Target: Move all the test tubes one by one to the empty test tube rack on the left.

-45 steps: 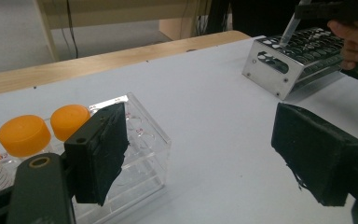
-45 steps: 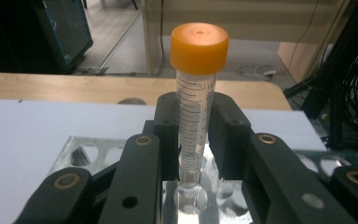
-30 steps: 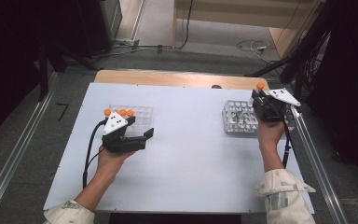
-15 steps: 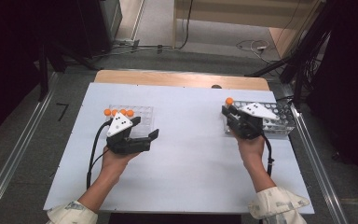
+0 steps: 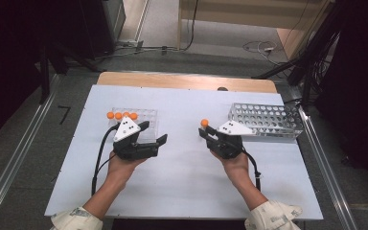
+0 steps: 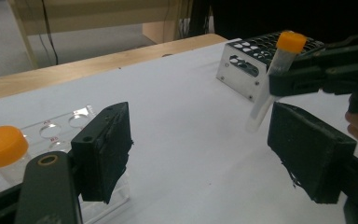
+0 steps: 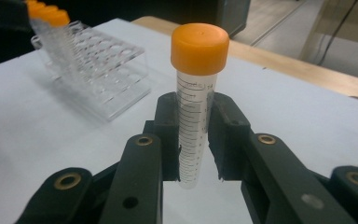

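1. The tube (image 7: 196,107) with its orange cap looks light, stiff and slippery, probably brittle plastic; hold it mid-barrel, below the cap.
2. The right hand-held gripper (image 5: 210,134) clamps it upright above the table (image 5: 182,191), at 9 o'clock from the metal rack (image 5: 266,120).
3. The left hand-held gripper (image 6: 205,154) stands open, its jaws just narrowing, empty.
4. Count: four tubes, three in the clear rack (image 5: 143,117); two racks.
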`<state>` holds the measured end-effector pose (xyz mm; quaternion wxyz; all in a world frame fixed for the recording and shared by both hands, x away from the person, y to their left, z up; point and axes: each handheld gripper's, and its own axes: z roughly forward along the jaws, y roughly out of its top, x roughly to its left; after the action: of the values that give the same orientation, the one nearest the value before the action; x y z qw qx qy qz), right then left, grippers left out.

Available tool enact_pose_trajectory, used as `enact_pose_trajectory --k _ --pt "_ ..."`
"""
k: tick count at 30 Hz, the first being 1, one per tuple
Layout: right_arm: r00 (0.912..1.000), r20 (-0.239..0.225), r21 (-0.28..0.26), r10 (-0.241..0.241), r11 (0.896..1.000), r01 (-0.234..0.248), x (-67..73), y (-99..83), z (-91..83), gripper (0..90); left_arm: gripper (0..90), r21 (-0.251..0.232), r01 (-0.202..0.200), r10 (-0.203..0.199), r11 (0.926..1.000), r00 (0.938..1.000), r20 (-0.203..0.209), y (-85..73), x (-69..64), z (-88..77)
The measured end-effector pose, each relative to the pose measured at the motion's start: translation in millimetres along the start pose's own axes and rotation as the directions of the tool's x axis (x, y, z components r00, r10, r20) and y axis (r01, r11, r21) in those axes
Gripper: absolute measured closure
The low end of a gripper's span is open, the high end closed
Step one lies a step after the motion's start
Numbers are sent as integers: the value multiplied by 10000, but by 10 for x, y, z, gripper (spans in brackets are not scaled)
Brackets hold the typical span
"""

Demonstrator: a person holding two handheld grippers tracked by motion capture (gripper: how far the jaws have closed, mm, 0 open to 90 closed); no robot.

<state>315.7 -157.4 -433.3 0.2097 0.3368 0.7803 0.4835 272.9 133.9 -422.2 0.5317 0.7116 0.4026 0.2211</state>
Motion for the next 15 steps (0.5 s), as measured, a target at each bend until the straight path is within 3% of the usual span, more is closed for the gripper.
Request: enact_pose_trajectory --k 7,10,15 --pt "9973 -666 226 -323 9992 339 244 -33 111 719 260 -106 -110 114 9999 9994 322 23 -78 23" --pt "9922 -1108 318 -574 9976 613 398 -38 174 719 304 -102 -279 285 9996 9979 583 20 -125 38" --pt "9864 -1502 347 -666 9968 726 526 -34 229 719 358 -65 -470 474 9989 9945 934 7 -186 62"
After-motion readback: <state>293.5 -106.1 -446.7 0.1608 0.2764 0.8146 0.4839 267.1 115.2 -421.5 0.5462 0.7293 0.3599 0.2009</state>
